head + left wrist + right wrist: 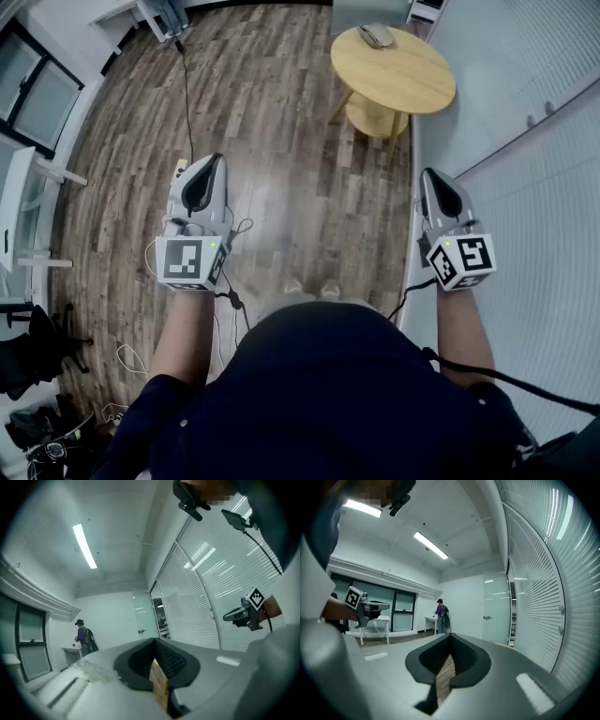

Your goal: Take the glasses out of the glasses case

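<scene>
A grey glasses case [376, 35] lies shut on the far side of a round yellow table [403, 80], well ahead of both grippers. The glasses themselves are out of sight. My left gripper [212, 161] is held level over the wooden floor, jaws together, nothing in them; in its own view [154, 641] only a thin slit shows between the pads. My right gripper [432, 175] hangs level beside the blind-covered wall, also shut and empty, as its own view [451, 635] confirms. Each gripper view catches the other gripper off to its side.
A wall of white blinds [553, 187] runs close along the right. White desks [28, 206] and windows stand at the left, with a black cable [187, 103] across the floor. A person in purple [441, 613] stands at a far desk near a glass door.
</scene>
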`<state>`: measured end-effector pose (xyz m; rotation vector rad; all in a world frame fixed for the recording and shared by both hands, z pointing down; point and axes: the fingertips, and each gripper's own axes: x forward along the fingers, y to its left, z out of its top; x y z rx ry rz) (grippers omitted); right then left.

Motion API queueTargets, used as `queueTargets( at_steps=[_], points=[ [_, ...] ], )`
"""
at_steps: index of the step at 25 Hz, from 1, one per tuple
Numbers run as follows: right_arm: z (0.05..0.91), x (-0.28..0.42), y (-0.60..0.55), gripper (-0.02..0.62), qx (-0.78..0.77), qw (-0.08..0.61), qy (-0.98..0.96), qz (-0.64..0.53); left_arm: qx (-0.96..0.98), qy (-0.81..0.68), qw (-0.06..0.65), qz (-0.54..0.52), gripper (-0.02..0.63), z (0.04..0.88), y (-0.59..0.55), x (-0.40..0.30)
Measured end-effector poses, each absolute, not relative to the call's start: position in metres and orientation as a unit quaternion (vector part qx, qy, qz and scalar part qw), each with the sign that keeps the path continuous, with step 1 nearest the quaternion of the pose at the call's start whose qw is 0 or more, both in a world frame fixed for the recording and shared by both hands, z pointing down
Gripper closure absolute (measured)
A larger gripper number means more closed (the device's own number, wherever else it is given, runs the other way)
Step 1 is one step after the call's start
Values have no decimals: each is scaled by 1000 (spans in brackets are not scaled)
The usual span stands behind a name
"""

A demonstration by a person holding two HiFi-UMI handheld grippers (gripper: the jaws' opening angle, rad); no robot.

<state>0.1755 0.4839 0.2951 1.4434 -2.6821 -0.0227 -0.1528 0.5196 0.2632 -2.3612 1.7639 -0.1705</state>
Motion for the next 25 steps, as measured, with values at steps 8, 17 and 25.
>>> queueTargets(
  at_steps=[8, 17, 25],
  points=[
    [304, 185, 481, 586, 468, 50, -882, -3, -799, 591, 89, -62, 600, 268, 510, -135],
    [312, 224, 460, 586, 492, 33, -870, 4, -802, 585, 96, -68, 600, 272, 488, -97],
    [327, 211, 418, 586, 474, 38, -880, 18, -813, 573, 61, -89, 600, 312, 455, -87]
  ],
)
